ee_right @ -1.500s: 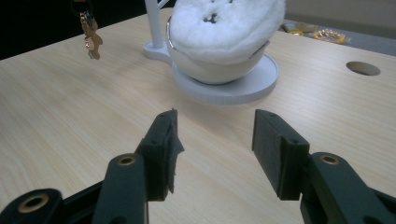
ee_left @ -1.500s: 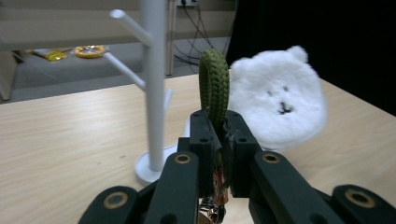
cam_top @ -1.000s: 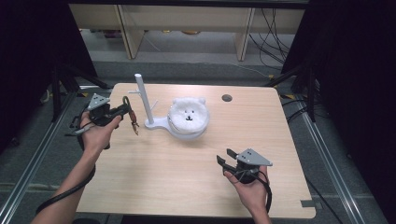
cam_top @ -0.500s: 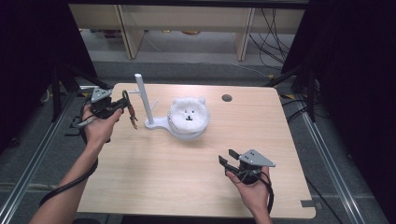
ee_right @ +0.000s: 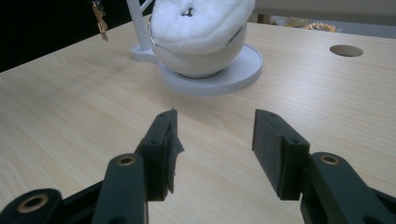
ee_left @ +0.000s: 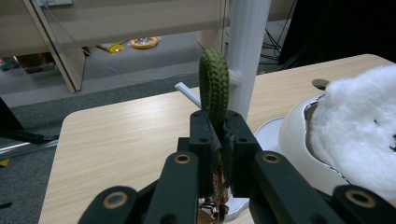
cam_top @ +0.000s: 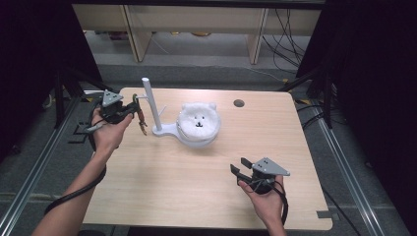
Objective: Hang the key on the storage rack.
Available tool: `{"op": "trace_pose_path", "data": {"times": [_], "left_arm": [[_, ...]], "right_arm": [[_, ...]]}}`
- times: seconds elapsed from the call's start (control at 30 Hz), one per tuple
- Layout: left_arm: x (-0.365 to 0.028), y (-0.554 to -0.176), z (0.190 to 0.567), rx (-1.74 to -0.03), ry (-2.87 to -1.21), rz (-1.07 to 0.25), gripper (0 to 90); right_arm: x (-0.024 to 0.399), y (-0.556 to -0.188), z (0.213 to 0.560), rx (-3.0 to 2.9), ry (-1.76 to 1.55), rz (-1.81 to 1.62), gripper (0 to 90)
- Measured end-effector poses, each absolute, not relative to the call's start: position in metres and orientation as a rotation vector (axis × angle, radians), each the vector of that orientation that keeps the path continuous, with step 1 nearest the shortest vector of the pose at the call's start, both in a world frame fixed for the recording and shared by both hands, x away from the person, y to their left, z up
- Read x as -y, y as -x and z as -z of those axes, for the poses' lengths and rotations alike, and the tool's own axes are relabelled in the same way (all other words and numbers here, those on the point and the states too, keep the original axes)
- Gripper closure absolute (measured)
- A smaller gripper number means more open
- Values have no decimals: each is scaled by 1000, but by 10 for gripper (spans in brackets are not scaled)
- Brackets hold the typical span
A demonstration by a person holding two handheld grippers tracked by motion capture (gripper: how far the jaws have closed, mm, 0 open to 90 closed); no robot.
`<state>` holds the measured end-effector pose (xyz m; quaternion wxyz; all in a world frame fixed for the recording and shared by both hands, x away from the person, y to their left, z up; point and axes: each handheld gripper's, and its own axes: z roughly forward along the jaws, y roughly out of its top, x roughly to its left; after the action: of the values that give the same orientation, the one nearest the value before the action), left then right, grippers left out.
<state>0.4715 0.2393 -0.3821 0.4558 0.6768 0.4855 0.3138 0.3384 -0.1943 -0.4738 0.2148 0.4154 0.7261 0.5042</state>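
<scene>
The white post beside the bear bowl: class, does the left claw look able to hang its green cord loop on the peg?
Probably yes. The left claw, shut on the green cord loop, sits beside the white post, with nothing between them.

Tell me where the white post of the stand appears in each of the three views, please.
High view: white post stands left of centre, beside the left claw.
Left gripper view: top centre, just behind the green cord loop.
Right gripper view: top left, cut by the edge.
Shared landmark: the fluffy white bear.
</scene>
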Motion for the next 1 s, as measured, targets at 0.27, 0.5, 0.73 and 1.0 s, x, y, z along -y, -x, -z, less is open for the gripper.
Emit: {"op": "trace_pose_path", "data": {"times": [0.27, 0.5, 0.73, 1.0], "left_arm": [[-231, -472, 381, -1195, -1695, -797, 828], [-226, -472, 381, -1187, -1711, -821, 825], [-222, -476, 382, -1185, -1729, -815, 825], [-218, -479, 389, -1181, -1744, -804, 819]], "right_arm": [[196, -338, 474, -2019, -1154, -1396, 514], [195, -338, 477, -2013, -1174, -1437, 514], [197, -336, 476, -2010, -1186, -1403, 513], [196, -335, 476, -2002, -1200, -1409, 513]]}}
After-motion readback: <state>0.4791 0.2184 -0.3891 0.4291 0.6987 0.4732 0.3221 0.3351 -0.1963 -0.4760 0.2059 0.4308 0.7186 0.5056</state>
